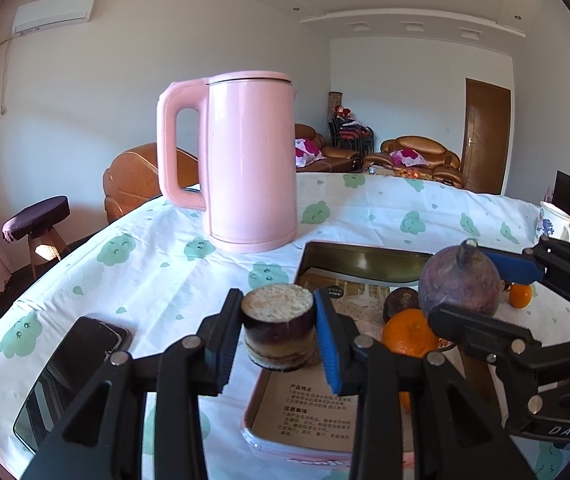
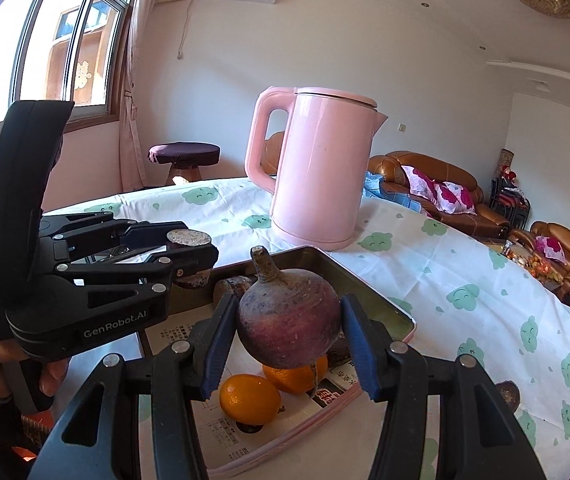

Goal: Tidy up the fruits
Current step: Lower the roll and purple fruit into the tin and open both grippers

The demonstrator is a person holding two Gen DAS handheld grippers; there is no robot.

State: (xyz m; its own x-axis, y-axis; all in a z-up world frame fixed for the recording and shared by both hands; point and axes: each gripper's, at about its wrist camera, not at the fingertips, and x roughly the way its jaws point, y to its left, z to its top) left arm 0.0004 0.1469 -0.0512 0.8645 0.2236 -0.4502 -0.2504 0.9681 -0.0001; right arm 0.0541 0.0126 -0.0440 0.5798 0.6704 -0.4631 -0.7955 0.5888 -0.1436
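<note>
Clawed beet, oranges in tray

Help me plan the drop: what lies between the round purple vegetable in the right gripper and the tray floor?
Two oranges lie on the tray under the purple vegetable, seen in the right wrist view.

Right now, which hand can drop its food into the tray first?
Probably the right gripper: its purple root hangs above the tray, over the oranges. The left gripper holds its cut chunk near the tray's edge.
</note>
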